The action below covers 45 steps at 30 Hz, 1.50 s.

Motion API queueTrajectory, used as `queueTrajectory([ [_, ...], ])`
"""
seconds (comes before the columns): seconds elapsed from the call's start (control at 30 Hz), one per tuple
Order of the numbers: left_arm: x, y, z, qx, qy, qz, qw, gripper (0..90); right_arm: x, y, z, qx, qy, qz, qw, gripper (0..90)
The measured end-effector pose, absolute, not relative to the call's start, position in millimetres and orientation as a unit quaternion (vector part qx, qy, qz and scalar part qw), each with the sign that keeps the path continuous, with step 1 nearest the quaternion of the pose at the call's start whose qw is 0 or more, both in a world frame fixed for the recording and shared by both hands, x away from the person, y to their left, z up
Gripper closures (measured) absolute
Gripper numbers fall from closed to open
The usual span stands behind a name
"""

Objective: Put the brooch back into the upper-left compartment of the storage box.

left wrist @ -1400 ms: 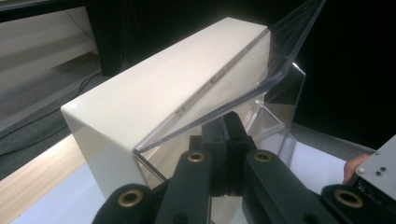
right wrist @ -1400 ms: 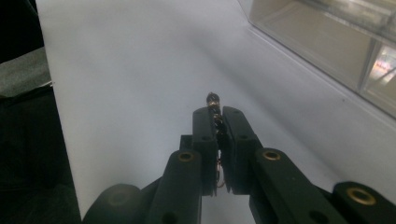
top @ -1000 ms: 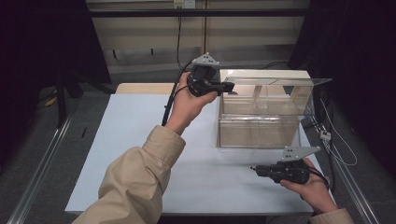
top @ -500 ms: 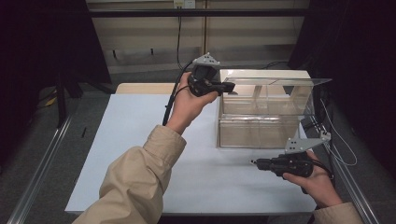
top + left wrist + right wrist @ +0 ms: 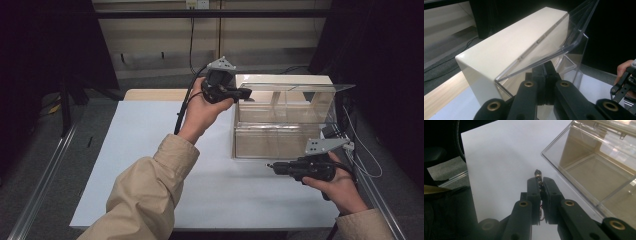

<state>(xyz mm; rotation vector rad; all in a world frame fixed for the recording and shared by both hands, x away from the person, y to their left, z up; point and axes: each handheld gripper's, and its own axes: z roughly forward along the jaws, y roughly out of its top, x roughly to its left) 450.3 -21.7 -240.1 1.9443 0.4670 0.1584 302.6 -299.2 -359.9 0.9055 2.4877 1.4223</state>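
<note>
The clear box (image 5: 285, 127) is a see-through plastic case with a cream back panel and top, split inside by clear dividers, and its hinged clear lid (image 5: 564, 42) is lifted and tilted up. The left gripper (image 5: 245, 93) has its 2 jaws clenched on the front edge of that lid, holding it raised; in the left gripper view the lid edge runs straight into the closed jaw tips, with the cream top just beyond and to the left of them. The right gripper (image 5: 271, 167) is clamped on a small dark object (image 5: 538, 176), thin and plug-like, whose tip pokes out just past the jaw tips; what it is exactly cannot be told. It hangs above the white table (image 5: 150, 150), just in front of the box's near wall. In the right gripper view the box's open rim lies to the right of the jaws, near but apart, with its bare beige floor visible inside. Left of and ahead of those jaws the white surface is bare as far as its edge.
</note>
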Motion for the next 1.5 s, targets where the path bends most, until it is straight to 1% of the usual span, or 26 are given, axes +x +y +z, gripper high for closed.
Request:
queueTrajectory([
  [0.1, 451, -22, -240, 0.817, 0.196, 0.066, 0.538, 90.0, 306, -300, -355, 0.299, 0.823, 0.479, 0.061, 85.0],
  [0.37, 451, -22, -241, 0.819, 0.197, 0.065, 0.535, 90.0, 312, -300, -345, 0.296, 0.826, 0.476, 0.061, 85.0],
  [0.8, 452, -22, -241, 0.819, 0.198, 0.064, 0.534, 90.0, 321, -297, -319, 0.286, 0.829, 0.475, 0.072, 85.0],
  [1.5, 452, -21, -241, 0.821, 0.197, 0.063, 0.533, 90.0, 333, -289, -292, 0.271, 0.835, 0.473, 0.081, 85.0],
])
